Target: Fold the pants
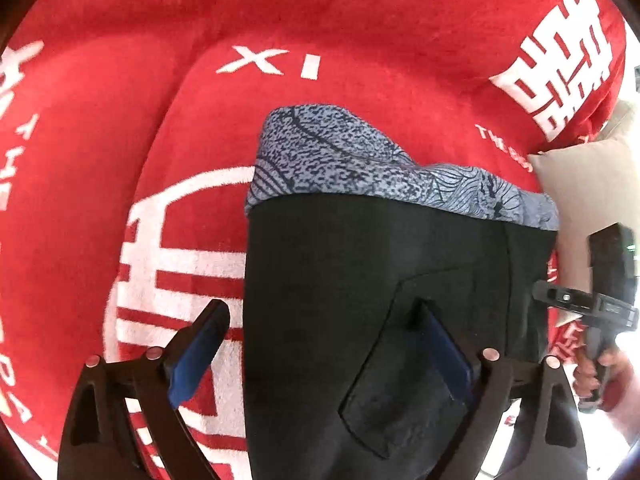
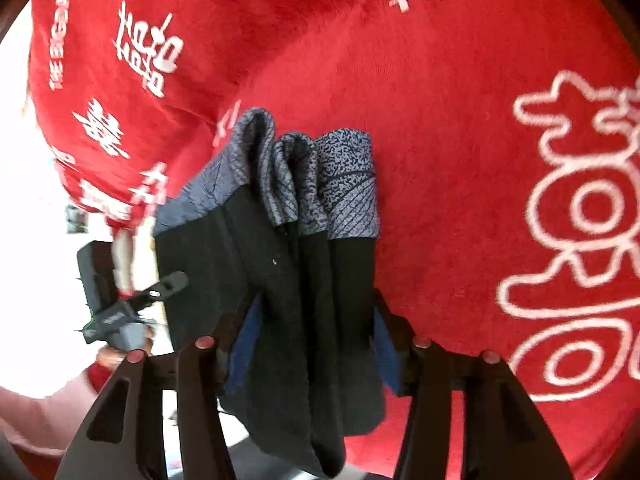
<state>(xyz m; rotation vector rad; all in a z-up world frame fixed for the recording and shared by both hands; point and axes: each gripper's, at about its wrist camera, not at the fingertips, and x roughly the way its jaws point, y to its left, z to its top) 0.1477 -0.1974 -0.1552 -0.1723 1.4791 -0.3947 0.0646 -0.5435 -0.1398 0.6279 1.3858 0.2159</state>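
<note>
The pants (image 1: 360, 280) are black with grey-blue patterned cuffs (image 1: 340, 152) and hang above a red blanket. In the left wrist view my left gripper (image 1: 320, 316) stands open, its left finger (image 1: 200, 344) over the blanket and its right finger (image 1: 444, 344) in front of the black cloth. The right gripper (image 1: 576, 300) shows at the pants' right edge. In the right wrist view my right gripper (image 2: 316, 320) has the bunched pants (image 2: 304, 300) between its fingers, cuffs (image 2: 296, 176) hanging away. The left gripper (image 2: 160, 292) shows at the cloth's left edge.
A red blanket (image 1: 280, 20) with white characters and lettering fills the background in both views (image 2: 440, 120). A beige cushion (image 1: 580, 184) lies at its right edge. Bright floor (image 2: 36, 240) shows beyond the blanket's left edge in the right wrist view.
</note>
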